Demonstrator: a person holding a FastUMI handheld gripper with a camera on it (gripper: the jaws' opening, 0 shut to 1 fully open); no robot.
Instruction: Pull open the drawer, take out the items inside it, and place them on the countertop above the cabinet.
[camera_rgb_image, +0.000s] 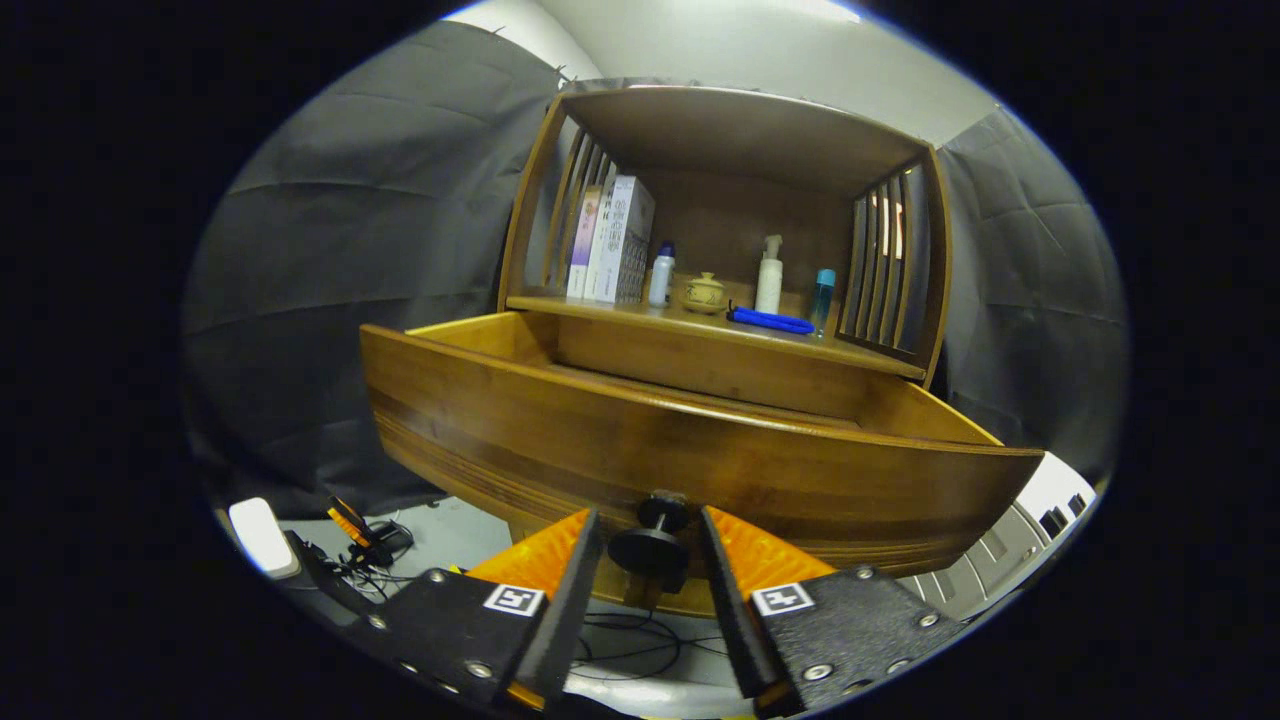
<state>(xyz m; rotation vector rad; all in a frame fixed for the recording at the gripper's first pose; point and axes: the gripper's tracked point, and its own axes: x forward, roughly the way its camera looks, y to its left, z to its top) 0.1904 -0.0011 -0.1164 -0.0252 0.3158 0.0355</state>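
Note:
The wooden cabinet's drawer (640, 440) stands pulled far out toward me, and its curved front panel towers over my fingers. Its dark round knob (650, 548) sits between the two fingers of my gripper (648, 520). A thin gap shows on each side of the knob, so the gripper is open around it. From this low angle the drawer's front hides whatever lies inside. Above the drawer is the countertop (860, 355), with a blue item (770, 320) lying on it.
On the countertop stand boxes (618, 240), a small white bottle (660, 275), a round pot (703, 293), a pump bottle (768, 275) and a teal bottle (823, 297). Slatted sides and a roof enclose this shelf. Cables (370, 545) lie on the floor to the left.

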